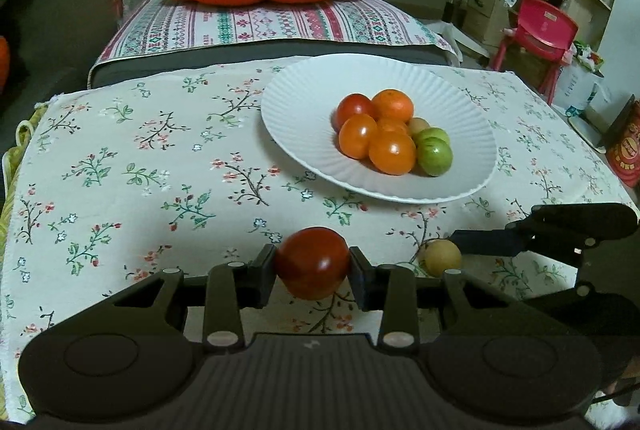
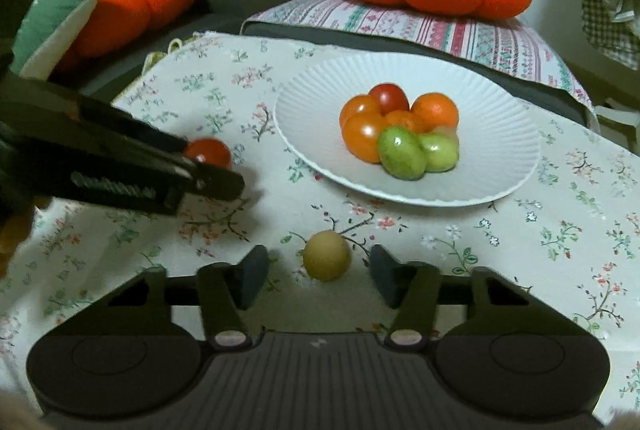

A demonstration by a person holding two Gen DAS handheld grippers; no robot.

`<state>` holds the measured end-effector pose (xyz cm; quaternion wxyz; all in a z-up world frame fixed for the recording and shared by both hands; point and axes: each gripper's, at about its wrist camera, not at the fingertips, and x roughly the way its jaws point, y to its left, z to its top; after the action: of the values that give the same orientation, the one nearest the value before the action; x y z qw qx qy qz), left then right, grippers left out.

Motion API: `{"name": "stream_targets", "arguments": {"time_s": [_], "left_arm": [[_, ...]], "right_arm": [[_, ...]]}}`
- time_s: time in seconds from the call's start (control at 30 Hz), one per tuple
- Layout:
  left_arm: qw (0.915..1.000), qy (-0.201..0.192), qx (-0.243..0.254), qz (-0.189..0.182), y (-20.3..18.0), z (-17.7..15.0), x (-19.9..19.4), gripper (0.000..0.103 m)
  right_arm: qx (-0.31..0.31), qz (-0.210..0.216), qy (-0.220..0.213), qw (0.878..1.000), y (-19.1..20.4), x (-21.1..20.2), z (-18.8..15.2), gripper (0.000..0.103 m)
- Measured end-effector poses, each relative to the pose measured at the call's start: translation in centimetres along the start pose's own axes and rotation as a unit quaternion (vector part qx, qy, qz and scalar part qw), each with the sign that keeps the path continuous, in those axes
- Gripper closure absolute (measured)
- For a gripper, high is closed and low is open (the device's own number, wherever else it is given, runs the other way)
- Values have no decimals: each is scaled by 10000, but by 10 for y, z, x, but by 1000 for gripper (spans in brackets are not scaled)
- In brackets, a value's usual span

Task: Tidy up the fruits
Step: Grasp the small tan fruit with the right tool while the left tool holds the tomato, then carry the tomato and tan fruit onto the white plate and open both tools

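Left gripper (image 1: 311, 266) clamped the red tomato (image 1: 312, 262); right gripper (image 2: 318, 276) stood wide around the tan fruit (image 2: 327, 256), apparently untouched. Closing should be centred and gentle.

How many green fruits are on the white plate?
2. Both green fruits lie side by side at the near edge of the pile on the plate. More may be hidden underneath.

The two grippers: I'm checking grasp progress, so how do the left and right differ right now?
The left gripper is shut on the red tomato; the right gripper is open, its fingers either side of the tan fruit with gaps. The red tomato is bigger and glossy; the tan fruit is matte. Both sit short of the white plate.
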<state>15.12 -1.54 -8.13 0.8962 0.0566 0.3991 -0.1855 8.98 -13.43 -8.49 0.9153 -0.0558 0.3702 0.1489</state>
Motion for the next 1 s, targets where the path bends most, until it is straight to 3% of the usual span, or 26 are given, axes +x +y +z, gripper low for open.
{"name": "stream_targets", "arguments": {"time_s": [0.07, 0.5, 0.77, 1.0], "left_arm": [[10000, 19, -18, 2, 1, 0, 0, 87], [9999, -115, -121, -34, 1, 7, -3, 87], [9983, -436, -387, -31, 2, 25, -8, 87], [9958, -695, -600, -13, -1, 48, -1, 87]], "right_arm": [[33, -12, -50, 10000, -3, -1, 0, 81], [112, 233, -197, 9995, -4, -17, 9, 81], [284, 358, -638, 9969, -15, -45, 28, 81], [749, 28, -942, 9927, -54, -52, 42, 81]]}}
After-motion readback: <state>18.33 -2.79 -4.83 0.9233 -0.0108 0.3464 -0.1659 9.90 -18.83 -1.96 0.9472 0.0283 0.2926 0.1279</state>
